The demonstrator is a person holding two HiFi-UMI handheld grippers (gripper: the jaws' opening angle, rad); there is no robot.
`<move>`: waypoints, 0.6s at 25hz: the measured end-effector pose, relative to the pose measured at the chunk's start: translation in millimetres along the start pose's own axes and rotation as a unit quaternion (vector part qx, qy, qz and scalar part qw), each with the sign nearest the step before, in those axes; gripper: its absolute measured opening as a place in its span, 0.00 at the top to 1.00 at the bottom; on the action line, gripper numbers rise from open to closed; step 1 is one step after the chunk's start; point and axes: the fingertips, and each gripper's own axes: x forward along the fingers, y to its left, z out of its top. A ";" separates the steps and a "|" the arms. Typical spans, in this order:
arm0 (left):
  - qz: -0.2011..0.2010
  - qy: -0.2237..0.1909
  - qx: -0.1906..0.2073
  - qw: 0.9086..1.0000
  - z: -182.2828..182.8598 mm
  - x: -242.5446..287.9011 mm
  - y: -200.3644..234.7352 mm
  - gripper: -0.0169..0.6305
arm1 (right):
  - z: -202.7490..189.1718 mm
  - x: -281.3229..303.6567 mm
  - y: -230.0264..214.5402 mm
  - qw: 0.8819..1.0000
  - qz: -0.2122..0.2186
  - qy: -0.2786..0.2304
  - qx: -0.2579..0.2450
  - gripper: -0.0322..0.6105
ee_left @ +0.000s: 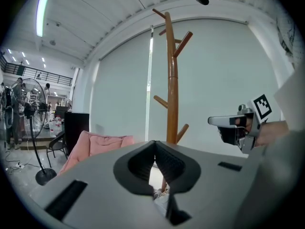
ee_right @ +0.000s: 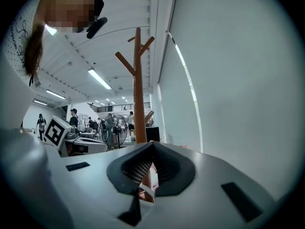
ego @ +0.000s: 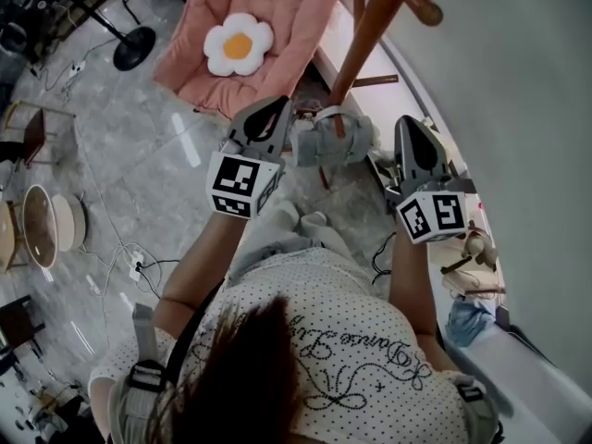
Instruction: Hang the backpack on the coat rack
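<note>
A wooden coat rack (ego: 368, 40) stands just ahead of me, by the wall. A small grey backpack (ego: 324, 144) with a white strap sits against its pole, below and between my two gripper tips. I cannot tell whether it hangs from a low peg or rests lower down. My left gripper (ego: 280, 105) is shut, its pads meeting with nothing between them (ee_left: 154, 149); grey fabric (ee_left: 159, 196) shows below the jaws. My right gripper (ego: 410, 124) is also shut and empty (ee_right: 152, 149), with the white strap (ee_right: 145, 190) crossing the pole (ee_right: 138, 89) beneath it.
A pink lounge chair with a fried-egg cushion (ego: 239, 46) sits behind the rack on the left. A floor fan's base (ego: 134, 50) and cables (ego: 120, 248) lie on the tiled floor. The white wall (ego: 518, 109) runs along the right, with clutter (ego: 472, 266) at its foot.
</note>
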 end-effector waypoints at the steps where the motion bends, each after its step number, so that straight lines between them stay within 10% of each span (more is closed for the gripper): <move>1: 0.000 -0.002 -0.001 1.000 1.4 0.3 -0.5 0.97 | 1.4 -0.1 0.5 1.000 0.000 0.000 -0.001 0.93; 15: -0.002 -0.017 -0.004 1.000 11.2 -2.3 -3.2 0.97 | 7.8 1.3 6.0 1.000 -0.006 -0.002 -0.014 0.93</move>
